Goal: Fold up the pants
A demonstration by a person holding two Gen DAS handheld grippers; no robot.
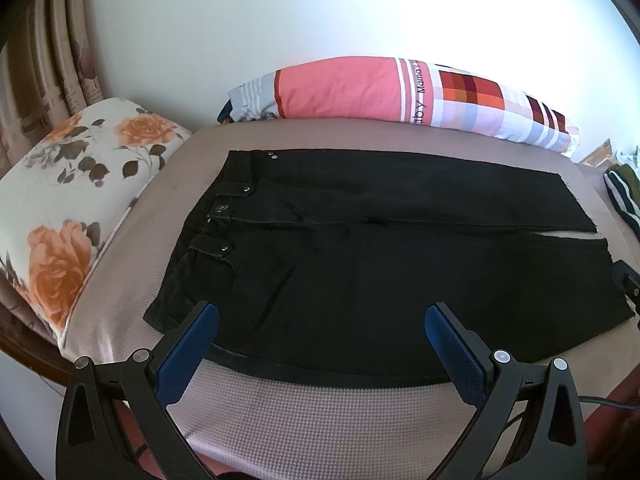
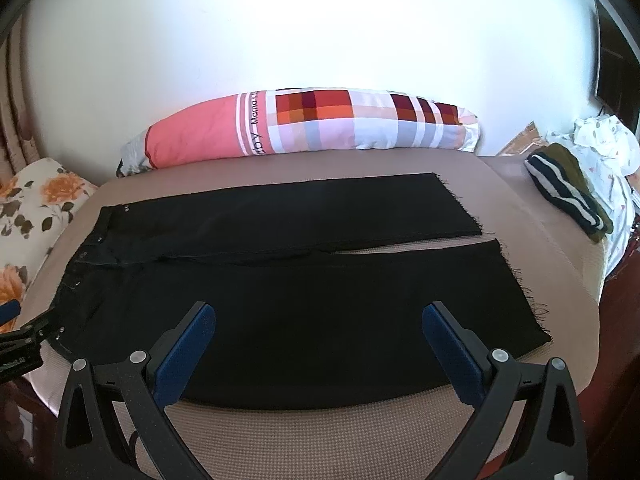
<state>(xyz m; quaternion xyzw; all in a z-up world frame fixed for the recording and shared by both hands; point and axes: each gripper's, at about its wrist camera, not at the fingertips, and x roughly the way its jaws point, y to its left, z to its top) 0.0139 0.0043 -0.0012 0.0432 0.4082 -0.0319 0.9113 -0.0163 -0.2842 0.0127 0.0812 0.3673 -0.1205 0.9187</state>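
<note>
Black pants (image 1: 380,248) lie flat and spread out on the bed, waistband with metal buttons (image 1: 224,210) at the left, frayed leg hems (image 2: 516,276) at the right. The two legs lie side by side with a narrow gap between them near the hems. My left gripper (image 1: 320,316) is open and empty, hovering over the near edge of the pants by the waist end. My right gripper (image 2: 318,314) is open and empty over the near leg. The tip of the left gripper shows at the left edge of the right wrist view (image 2: 16,320).
The bed (image 1: 320,420) has a beige textured cover. A floral pillow (image 1: 76,184) lies at the left, a pink and checked bolster (image 1: 400,96) along the far wall. A striped dark garment (image 2: 568,192) and white clothes (image 2: 604,140) lie at the right.
</note>
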